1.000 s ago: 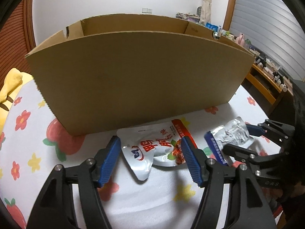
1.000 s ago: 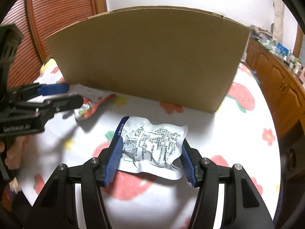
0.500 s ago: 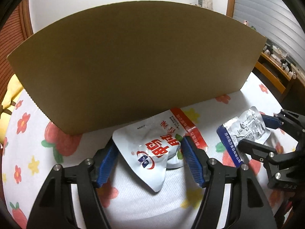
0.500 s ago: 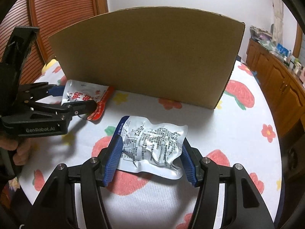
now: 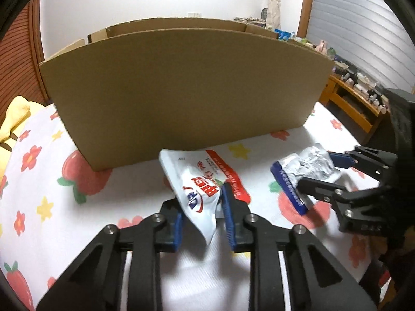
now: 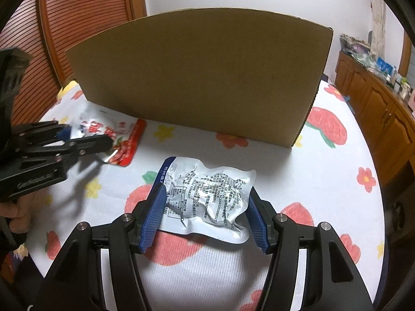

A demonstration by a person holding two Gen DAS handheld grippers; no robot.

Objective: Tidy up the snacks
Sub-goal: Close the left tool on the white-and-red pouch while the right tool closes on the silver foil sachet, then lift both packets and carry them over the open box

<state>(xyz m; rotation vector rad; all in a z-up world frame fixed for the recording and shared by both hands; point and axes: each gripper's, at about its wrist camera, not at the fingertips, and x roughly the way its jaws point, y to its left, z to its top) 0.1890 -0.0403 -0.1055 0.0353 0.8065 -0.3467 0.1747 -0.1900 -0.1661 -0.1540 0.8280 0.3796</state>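
Note:
My left gripper (image 5: 201,202) is shut on a white and red snack pouch (image 5: 199,181), which bends up between its blue pads in front of the cardboard box (image 5: 181,90). From the right wrist view, that gripper (image 6: 85,140) and pouch (image 6: 122,140) show at the left. My right gripper (image 6: 205,207) is open, its pads on either side of a silver and blue snack pouch (image 6: 207,197) lying flat on the tablecloth. The same pouch (image 5: 303,171) and right gripper (image 5: 321,171) show at the right of the left wrist view.
The tall open cardboard box (image 6: 202,77) stands close behind both pouches on a round table with a strawberry and flower cloth (image 6: 324,129). A yellow cushion (image 5: 13,119) lies at the far left. Wooden cabinets (image 6: 376,98) stand to the right.
My left gripper has closed on the white and red pouch, crumpling and lifting its near end. My right gripper stays open around the silver pouch.

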